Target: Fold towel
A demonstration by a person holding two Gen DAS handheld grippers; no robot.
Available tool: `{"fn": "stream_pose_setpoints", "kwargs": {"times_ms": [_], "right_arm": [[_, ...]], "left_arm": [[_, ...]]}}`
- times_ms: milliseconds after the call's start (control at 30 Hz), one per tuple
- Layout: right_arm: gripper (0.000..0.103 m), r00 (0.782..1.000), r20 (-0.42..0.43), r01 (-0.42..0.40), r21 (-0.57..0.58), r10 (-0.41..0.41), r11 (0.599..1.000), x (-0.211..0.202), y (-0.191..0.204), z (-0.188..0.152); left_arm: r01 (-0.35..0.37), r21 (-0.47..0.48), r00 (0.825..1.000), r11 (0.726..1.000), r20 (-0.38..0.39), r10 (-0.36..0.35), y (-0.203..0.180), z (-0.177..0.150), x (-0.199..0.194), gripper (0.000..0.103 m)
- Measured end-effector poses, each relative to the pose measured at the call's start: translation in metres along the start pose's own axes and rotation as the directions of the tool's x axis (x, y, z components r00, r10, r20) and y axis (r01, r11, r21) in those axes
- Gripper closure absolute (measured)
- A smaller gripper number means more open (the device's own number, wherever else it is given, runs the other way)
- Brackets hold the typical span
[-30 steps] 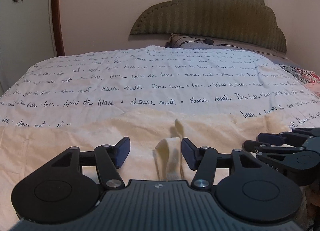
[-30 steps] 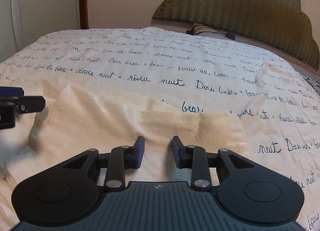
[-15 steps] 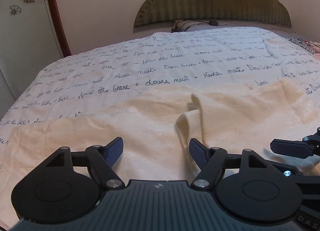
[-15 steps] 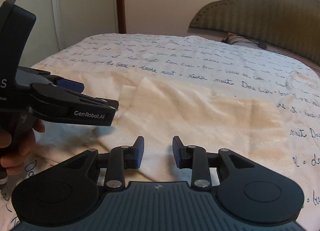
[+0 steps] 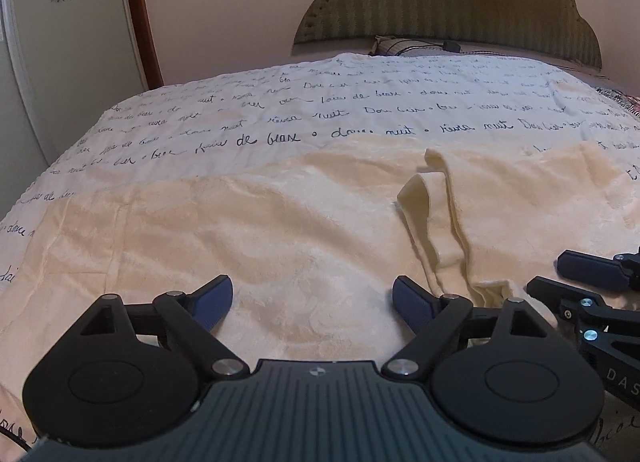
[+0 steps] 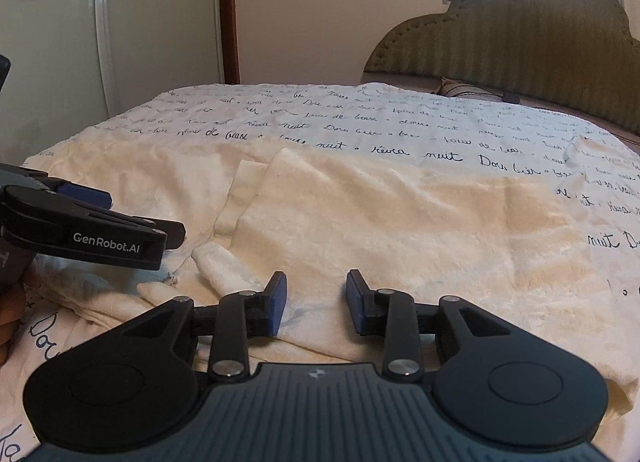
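A cream towel (image 5: 280,230) lies spread across the near part of the bed, with a raised fold (image 5: 432,198) standing up right of centre. My left gripper (image 5: 312,302) hovers low over the flat towel left of that fold. Its jaws are opening wide and hold nothing. My right gripper (image 5: 592,274) shows at the right edge, close beside it. In the right wrist view the right gripper (image 6: 316,302) hangs over the towel's (image 6: 400,222) near edge. Its jaws stand a narrow gap apart with no cloth pinched. The left gripper (image 6: 100,230) reaches in from the left.
The bed cover (image 5: 360,110), white with dark script, runs back to a green padded headboard (image 5: 440,2) and a pillow (image 5: 400,46). A flowered wardrobe door (image 5: 40,62) stands left of the bed. A person's hand (image 6: 10,302) shows at the left edge.
The left gripper's jaws have spread wider, and the raised fold once between them now lies to their right. Both views have swung left. The left gripper has come into the right wrist view.
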State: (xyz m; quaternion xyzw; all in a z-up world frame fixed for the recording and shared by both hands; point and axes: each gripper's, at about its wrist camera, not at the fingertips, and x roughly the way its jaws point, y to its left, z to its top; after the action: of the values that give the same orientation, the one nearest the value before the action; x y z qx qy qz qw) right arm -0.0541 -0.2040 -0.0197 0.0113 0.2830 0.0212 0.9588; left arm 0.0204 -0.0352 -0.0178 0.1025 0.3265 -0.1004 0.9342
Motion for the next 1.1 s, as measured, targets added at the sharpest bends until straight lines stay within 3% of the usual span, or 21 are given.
{"fn": "stream_pose_setpoints", "kwargs": {"times_ms": [433,500,533,567,633,867,1000,1100], "right_arm": [[0.063,1.0,0.009,0.006,0.032,-0.006,0.999,0.0,-0.004,-0.001],[0.055,0.999,0.011,0.031,0.02,-0.031,0.999,0.0,-0.001,-0.001],[0.044,0.998,0.011,0.064,0.008,-0.064,0.998,0.0,0.002,-0.001],[0.026,0.994,0.01,0.108,-0.003,-0.108,0.994,0.0,0.004,-0.001],[0.014,0.981,0.009,0.192,-0.009,-0.192,0.981,0.001,0.007,-0.002],[0.014,0.988,0.06,0.135,0.094,-0.141,0.986,-0.029,-0.016,0.002],[0.014,0.977,0.099,0.169,0.163,-0.187,0.972,-0.049,-0.062,0.014],[0.016,0.97,0.071,0.214,0.199,-0.232,0.956,-0.043,-0.104,0.031]], "left_arm": [[-0.017,-0.04,1.0,0.999,0.009,0.017,0.025,-0.018,-0.02,0.009],[-0.021,-0.042,1.0,0.999,0.013,0.021,0.028,-0.02,-0.024,0.009],[-0.02,-0.044,1.0,0.999,0.012,0.021,0.029,-0.02,-0.025,0.009],[-0.02,-0.048,1.0,0.999,0.011,0.02,0.029,-0.02,-0.026,0.009],[-0.007,-0.064,1.0,0.998,0.016,0.008,0.032,-0.019,-0.03,0.012],[0.086,-0.037,0.994,0.996,0.067,-0.083,0.014,0.008,-0.044,0.018],[0.17,-0.011,0.982,0.985,0.086,-0.168,-0.019,0.029,-0.04,0.017],[0.211,0.015,0.973,0.977,0.095,-0.212,-0.046,0.039,-0.03,0.017]]}}
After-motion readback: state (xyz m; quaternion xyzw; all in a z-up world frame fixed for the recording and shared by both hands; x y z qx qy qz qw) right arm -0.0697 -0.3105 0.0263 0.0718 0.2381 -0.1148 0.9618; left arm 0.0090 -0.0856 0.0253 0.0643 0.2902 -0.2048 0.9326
